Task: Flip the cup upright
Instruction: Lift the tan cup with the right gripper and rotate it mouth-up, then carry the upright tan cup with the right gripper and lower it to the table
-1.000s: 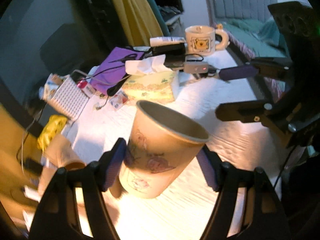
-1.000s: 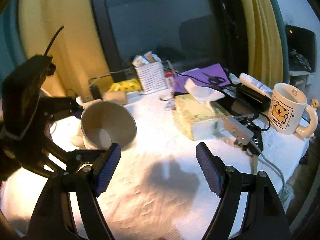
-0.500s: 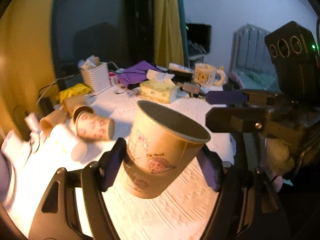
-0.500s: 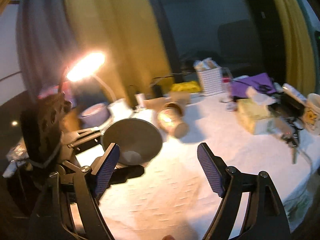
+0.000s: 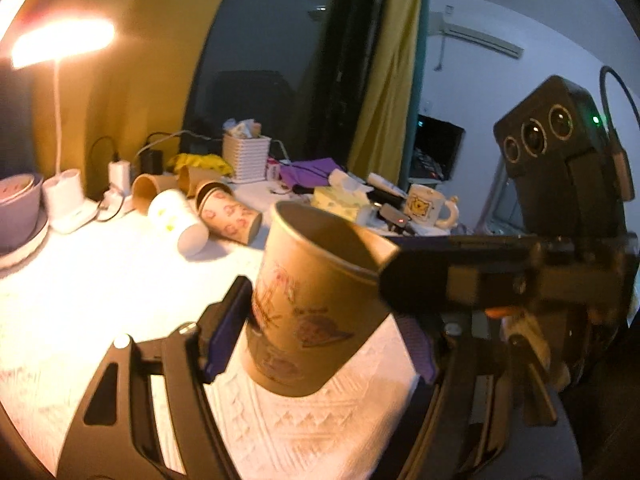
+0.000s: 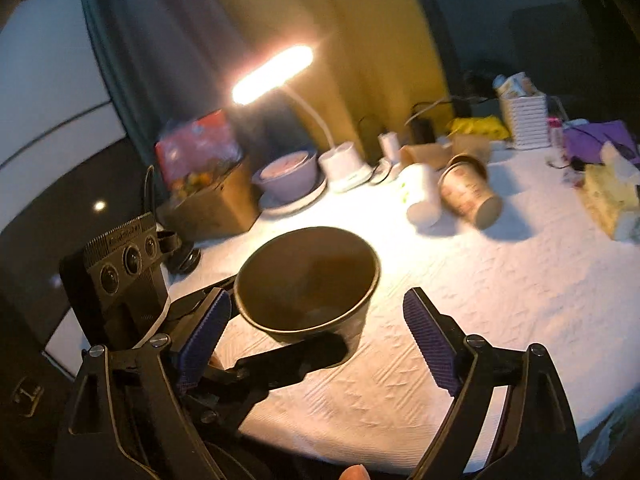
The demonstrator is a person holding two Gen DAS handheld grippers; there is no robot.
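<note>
A tan paper cup with a pink print (image 5: 316,304) is mouth-up and slightly tilted, clamped between the purple pads of my left gripper (image 5: 320,344), above the white tablecloth near its front edge. In the right wrist view the same cup (image 6: 308,280) shows its dark inside, with my open, empty right gripper (image 6: 316,340) straddling it; its left pad (image 6: 204,332) is close to the rim. In the left wrist view the right gripper's finger (image 5: 460,280) crosses in front of the cup's rim.
Several paper cups lie on their sides at the back: a pink-printed one (image 5: 228,216), a white one (image 5: 176,224). A lit desk lamp (image 6: 272,72), a bowl on a plate (image 6: 288,176), a tissue box (image 5: 340,200), a bear mug (image 5: 426,208) and cables stand behind.
Both grippers swung left and drew close together. The held cup stayed clamped, turning nearer upright. The right gripper now straddles the cup.
</note>
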